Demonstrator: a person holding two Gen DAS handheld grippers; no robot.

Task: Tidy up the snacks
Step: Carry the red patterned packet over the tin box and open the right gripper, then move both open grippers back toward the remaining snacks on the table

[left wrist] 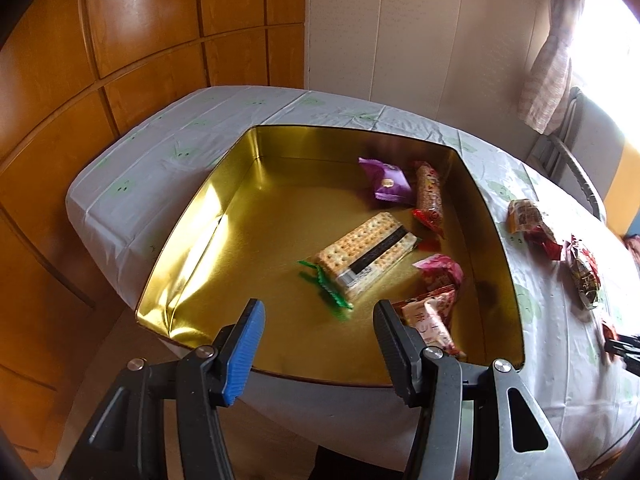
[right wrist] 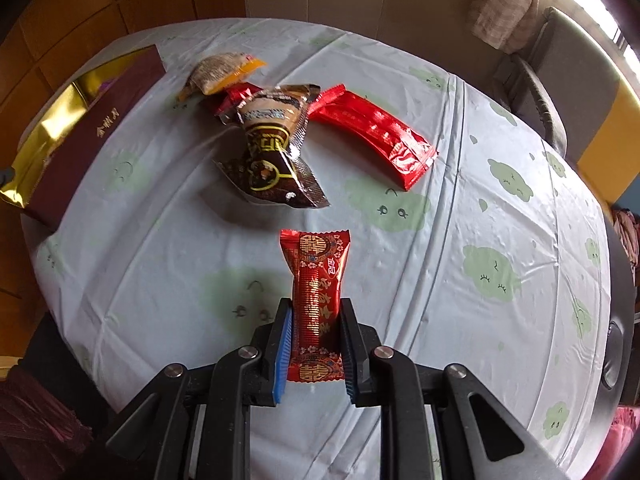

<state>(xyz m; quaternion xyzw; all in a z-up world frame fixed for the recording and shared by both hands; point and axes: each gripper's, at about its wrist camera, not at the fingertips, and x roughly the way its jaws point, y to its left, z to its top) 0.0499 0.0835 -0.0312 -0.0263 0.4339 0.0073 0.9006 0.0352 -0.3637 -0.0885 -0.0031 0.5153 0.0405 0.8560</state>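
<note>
I'm looking down my right gripper (right wrist: pixel 316 344) at the bottom centre of its view, and it's clenching a red and gold snack packet (right wrist: pixel 316 300) between both pads, the packet sticking straight up the frame above the tablecloth (right wrist: pixel 460 220). Beyond it, at mid-frame, a brown and gold wrapper (right wrist: pixel 272 160) is lying crumpled, touching a long shiny red packet (right wrist: pixel 380 136) angling toward the right, and an orange-edged snack (right wrist: pixel 220 72) is sitting just behind them at upper left. At the far left edge I'm seeing the tin's maroon outer wall (right wrist: pixel 80 148) with its gold inside. Over on the left wrist view, my left gripper (left wrist: pixel 320 344) is hanging released at the bottom, jaws apart with nothing between them, over the near rim of the open gold tin (left wrist: pixel 192 240). Inside, nearest the right finger, a pale pink packet (left wrist: pixel 432 320) is lying, then a darker pink one (left wrist: pixel 440 274) just past it; a cracker pack (left wrist: pixel 368 252) is resting mid-tin, and a purple packet (left wrist: pixel 390 182) and a long red-ended bar (left wrist: pixel 430 196) are sitting side by side toward the far right corner. Outside the tin, at right, loose snacks (left wrist: pixel 532 224) are waiting on the cloth.
</note>
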